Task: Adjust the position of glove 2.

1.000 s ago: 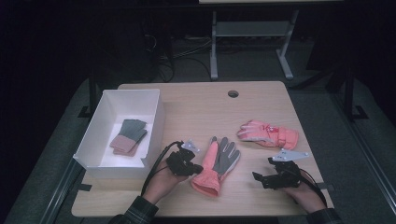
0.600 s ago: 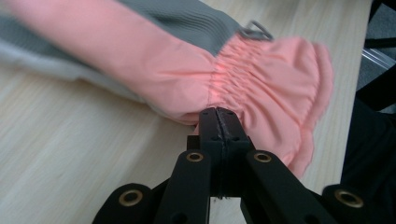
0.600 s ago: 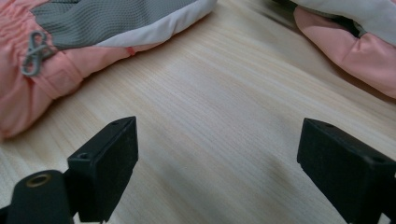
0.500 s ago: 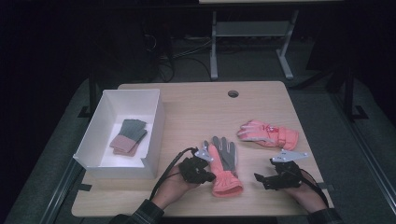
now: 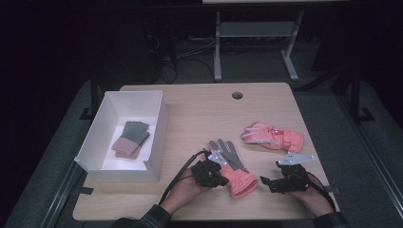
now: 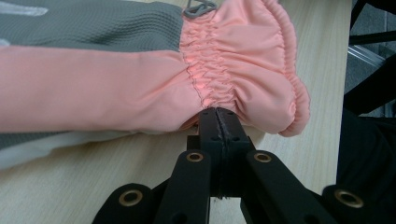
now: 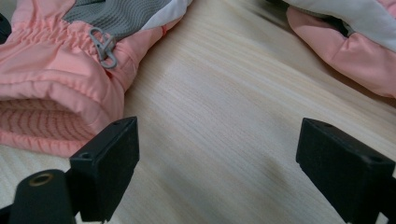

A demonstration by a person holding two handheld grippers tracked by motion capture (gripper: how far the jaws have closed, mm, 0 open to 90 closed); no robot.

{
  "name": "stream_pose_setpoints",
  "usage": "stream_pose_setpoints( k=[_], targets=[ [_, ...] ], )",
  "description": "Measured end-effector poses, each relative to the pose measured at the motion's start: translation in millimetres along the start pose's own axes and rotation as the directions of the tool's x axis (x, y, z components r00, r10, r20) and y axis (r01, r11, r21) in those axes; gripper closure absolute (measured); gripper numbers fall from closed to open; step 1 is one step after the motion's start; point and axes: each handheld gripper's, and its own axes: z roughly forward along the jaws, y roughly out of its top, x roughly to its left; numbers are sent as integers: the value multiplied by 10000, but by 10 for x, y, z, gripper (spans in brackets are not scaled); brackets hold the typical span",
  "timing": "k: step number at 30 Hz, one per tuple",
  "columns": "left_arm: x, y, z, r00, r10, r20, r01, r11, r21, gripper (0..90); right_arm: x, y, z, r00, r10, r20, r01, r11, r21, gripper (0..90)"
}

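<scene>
A pink glove with a grey palm point(image 5: 232, 164) lies near the table's front edge, cuff toward the person. My left gripper point(image 5: 221, 176) is at its cuff. In the left gripper view the jaws point(image 6: 218, 119) are pressed together, pinching the edge of the gathered pink cuff point(image 6: 243, 70). My right gripper point(image 5: 269, 182) rests on the table to the right, open, with bare wood between its fingers point(image 7: 217, 154). The same cuff point(image 7: 51, 112) lies just left of its jaw. A second pink glove point(image 5: 273, 136) lies farther back on the right, and its edge shows as a pink glove point(image 7: 355, 51).
A white box point(image 5: 157, 123) stands at the left of the table and holds a folded grey and pink pair point(image 5: 130, 138). A cable hole point(image 5: 237, 95) sits near the far edge. The table's front edge is close under both hands.
My left gripper has moved right, dragging the grey-palmed glove with it. The cuff has swung toward my right gripper, which has kept still.
</scene>
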Motion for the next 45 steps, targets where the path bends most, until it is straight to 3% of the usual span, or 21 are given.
stream_pose_setpoints(
  k=[9, 14, 17, 22, 28, 31, 37, 38, 40, 45],
  targets=[
    [-6, 30, 29, 10000, -2, 59, 2, 10000, -32, 897, -7, -5, -3, 10000, -18, 4, 18, 10000, -19, 130],
    [2, -33, -54, 9998, 54, -169, -55, 10000, -56, 882, -19, -8, -7, 10000, 18, 42, -18, 10000, -22, 130],
    [21, -105, -132, 9995, -52, -318, 48, 9999, -131, 820, -28, -5, -4, 10000, 77, -47, -76, 9999, 111, 129],
    [49, -262, -256, 9973, -6, -734, -7, 9998, -176, 626, -66, 10, -44, 9997, 175, -144, -167, 9986, 511, 130],
    [82, -491, -352, 9932, -167, -1153, 146, 9997, -193, 426, -87, 33, -101, 9991, 118, -406, -106, 9995, 309, 154],
    [80, -581, -402, 9904, -371, -1333, 319, 9987, -409, 341, -63, 48, -121, 9995, 108, -280, -100, 9996, 260, 306],
    [98, -680, -446, 9842, -586, -1673, 473, 9964, -707, 183, -149, 196, -180, 9993, 360, -131, -361, 9993, -61, 760],
    [106, -688, -447, 9838, -422, -1741, 318, 9976, -618, 174, -164, 223, -185, 9989, 459, -117, -459, 9989, -49, 814],
    [90, -698, -429, 9815, -443, -1863, 339, 9977, -582, 155, -208, 279, -180, 9995, 323, -54, -324, 9994, -129, 900],
    [95, -689, -405, 9801, -535, -1910, 426, 9972, -610, 144, -347, 435, -172, 9995, 275, 158, -272, 9994, -220, 900]
  ],
)
